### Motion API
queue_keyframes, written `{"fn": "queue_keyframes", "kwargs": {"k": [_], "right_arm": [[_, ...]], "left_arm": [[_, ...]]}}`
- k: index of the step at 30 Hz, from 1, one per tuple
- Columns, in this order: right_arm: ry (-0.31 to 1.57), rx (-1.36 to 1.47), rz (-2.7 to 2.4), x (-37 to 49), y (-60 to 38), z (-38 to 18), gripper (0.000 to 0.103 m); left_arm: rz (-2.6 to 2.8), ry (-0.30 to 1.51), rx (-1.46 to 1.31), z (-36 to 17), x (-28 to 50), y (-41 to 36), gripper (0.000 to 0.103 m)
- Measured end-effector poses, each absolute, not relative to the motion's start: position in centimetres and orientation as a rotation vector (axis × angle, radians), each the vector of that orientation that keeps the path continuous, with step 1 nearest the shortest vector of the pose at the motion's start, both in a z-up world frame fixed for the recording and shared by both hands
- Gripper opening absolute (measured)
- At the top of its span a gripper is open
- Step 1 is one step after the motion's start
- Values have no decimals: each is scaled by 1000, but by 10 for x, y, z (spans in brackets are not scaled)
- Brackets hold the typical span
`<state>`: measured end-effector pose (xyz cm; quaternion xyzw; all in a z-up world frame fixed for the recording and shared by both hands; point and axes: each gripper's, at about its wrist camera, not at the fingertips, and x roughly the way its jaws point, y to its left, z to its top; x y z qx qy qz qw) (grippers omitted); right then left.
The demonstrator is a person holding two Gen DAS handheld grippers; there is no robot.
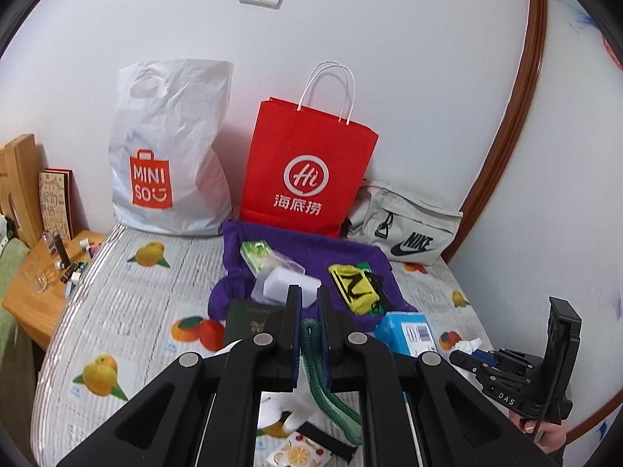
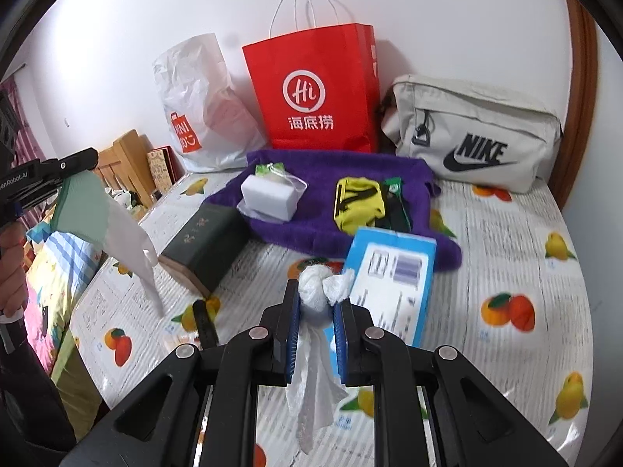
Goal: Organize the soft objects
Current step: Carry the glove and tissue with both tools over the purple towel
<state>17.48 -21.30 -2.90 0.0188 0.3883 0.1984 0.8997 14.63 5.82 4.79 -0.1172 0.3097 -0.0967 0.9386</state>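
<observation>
- Far left, against the wall, I see the white plastic bag (image 1: 171, 148) standing on the fruit-print bed cover (image 1: 128, 303); its mouth faces away, so I cannot tell what it holds.
- Next to it stands the red paper bag (image 1: 307, 167), upright with its handles up; its inside is hidden from me as well.
- In front of the two bags lies the purple towel (image 2: 350, 171), spread flat, carrying a white box (image 2: 268, 194), a small green packet (image 2: 266, 169) and a yellow pouch (image 2: 358, 202).
- My left gripper (image 1: 309, 311) has its jaws pressed together on a green-and-white sock (image 1: 323, 381), which hangs below it above the cover.
- A dark green book (image 2: 202, 241) lies just left of the towel, and a blue box (image 2: 393, 276) overlaps the towel's front edge.
- My right gripper (image 2: 317, 307) is clamped on a white knotted sock (image 2: 313, 292), whose tail dangles beneath the jaws.
- Far right, the grey Nike bag (image 2: 475, 132) lies on its side against the wall, zipped, contents unseen.
</observation>
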Motion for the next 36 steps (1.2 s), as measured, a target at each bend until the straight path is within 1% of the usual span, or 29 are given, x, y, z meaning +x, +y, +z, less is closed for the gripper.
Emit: {"fn": "queue_keyframes", "kwargs": {"k": [10,18,26,36], "right_arm": [[790,29,413,223,-210,-18,16],[803,21,416,259,-204,-22,16],[821,18,411,287,-200,-30,16],[862,24,404,336,-196,-52,16]], "left_arm": [[-207,628,-228,57,192,52,8],[-229,642,-231,58,235,46,8],[-232,664,-230,45,285,40,8],[-240,708,-239,16,353,33,8]]}}
